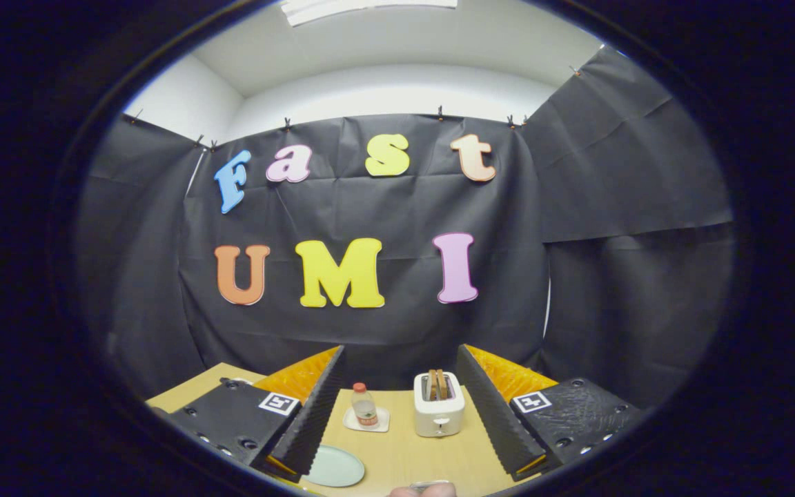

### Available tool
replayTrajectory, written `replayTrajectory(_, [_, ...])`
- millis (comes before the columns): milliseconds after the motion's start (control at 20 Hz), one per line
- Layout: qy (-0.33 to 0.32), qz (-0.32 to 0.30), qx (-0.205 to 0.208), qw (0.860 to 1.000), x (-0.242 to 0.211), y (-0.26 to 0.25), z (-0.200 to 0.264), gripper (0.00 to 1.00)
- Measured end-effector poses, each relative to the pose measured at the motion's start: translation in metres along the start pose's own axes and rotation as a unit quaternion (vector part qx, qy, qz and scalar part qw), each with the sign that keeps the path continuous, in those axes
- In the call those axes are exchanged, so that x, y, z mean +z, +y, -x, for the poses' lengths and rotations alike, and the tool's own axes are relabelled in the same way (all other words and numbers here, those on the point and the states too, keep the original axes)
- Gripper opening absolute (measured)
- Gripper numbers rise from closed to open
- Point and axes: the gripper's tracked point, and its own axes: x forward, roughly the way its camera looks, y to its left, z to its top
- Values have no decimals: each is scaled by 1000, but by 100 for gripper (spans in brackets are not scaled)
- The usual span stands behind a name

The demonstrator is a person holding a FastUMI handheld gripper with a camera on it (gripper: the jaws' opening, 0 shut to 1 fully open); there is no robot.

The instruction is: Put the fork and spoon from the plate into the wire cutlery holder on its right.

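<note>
1. One pale green plate (334,466) lies on the wooden table (404,452), just ahead of my left finger.
2. My gripper (397,414) stands wide apart, holding nothing; bottle (364,406) and toaster (439,407) sit beyond.

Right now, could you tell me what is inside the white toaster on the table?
Two brown toast slices stand upright in the white toaster, tops showing; their lower parts are hidden inside. The open fingers hold nothing.
</note>
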Motion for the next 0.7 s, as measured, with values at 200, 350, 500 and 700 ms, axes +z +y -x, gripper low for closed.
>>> replayTrajectory(200, [-2, 1, 1, 1000, 1, -1, -3, 96])
replayTrajectory(350, [3, -1, 8, 1000, -1, 3, -5, 96])
replayTrajectory(500, [-3, 0, 6, 1000, 3, 2, -6, 96])
replayTrajectory(700, [2, -7, 3, 1000, 0, -4, -6, 96])
